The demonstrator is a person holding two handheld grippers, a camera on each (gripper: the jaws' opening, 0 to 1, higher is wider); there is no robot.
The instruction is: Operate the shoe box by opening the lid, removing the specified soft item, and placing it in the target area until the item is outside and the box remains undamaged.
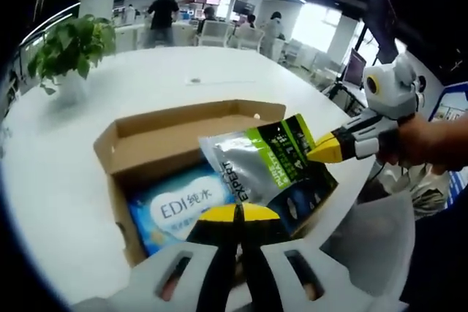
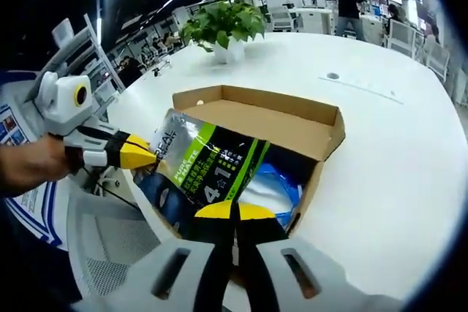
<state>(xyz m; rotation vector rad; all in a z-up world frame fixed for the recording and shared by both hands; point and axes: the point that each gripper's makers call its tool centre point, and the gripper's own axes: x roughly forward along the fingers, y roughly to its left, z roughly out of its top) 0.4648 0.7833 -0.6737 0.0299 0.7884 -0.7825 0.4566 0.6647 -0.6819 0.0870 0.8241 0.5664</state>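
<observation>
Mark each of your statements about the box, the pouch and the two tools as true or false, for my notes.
1. The cardboard box has its lid open. True.
2. The pouch lies flat on the table, outside the box. False: it is held tilted over the open box by the left tool and the right tool.
3. A blue pack lies inside the box. True.
4. The potted plant stands inside the box. False: it stands on the table, beyond the box.
</observation>
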